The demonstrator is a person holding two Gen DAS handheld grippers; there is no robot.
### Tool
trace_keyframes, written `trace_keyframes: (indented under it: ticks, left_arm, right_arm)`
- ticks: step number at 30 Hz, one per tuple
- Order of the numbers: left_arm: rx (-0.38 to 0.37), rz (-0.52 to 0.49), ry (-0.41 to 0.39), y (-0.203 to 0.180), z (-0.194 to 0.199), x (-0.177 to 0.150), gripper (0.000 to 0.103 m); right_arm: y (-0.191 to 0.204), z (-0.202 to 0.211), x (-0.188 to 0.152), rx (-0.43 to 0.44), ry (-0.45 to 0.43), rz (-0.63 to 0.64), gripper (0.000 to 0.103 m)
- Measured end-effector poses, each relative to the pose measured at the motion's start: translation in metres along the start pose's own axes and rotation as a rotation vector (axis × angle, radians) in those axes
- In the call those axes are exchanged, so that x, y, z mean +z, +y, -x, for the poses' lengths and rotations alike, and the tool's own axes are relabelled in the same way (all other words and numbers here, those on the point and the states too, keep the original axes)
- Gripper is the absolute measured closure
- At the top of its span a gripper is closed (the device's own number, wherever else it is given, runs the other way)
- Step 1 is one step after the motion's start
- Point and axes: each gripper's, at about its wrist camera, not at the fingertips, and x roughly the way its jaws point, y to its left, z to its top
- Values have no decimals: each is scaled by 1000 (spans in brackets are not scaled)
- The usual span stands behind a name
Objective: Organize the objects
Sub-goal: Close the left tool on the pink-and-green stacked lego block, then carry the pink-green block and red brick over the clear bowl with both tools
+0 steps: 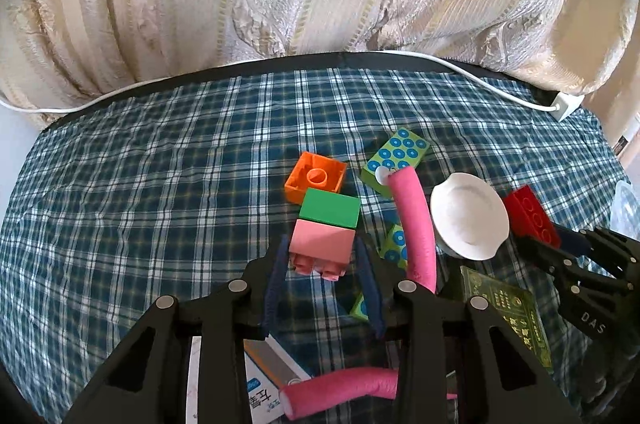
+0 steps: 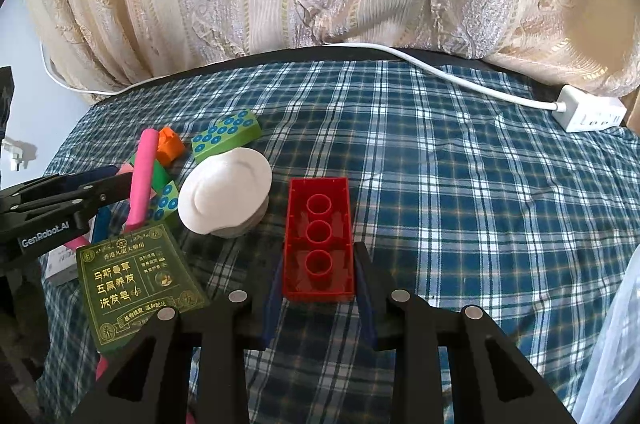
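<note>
1. My left gripper (image 1: 323, 272) is closing on the pink brick (image 1: 322, 244), just below the green block (image 1: 330, 209).
2. My right gripper (image 2: 318, 288) is pinching the upturned red brick (image 2: 319, 240); only the right view is showing its hollow underside.

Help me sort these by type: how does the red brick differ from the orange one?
The red brick is long, with three round tubes in its hollow underside; the orange brick is short and squarish, with one. The red brick sits between the right gripper's jaws; the orange brick lies free beyond the green block. Both lie hollow side up on the plaid cloth.
</note>
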Motion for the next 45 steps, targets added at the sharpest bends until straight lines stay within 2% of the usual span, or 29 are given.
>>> trace_keyframes:
  ticks: [26,32,39,45]
  left_arm:
    - [-24,20,29,3,-14,7,69]
    - [-16,-1,-6,2,-14,7,69]
    - [18,1,-76,2,7,6,70]
    - [18,11,-96,0,21,1,70]
  right_arm:
    - [-1,1,-1,10,0,-2,70]
    - [-1,1,-2,8,-2,-10,70]
    - [-5,14,-4,5,-26,-21,70]
    - [-13,24,-16,2,-31,-41,70]
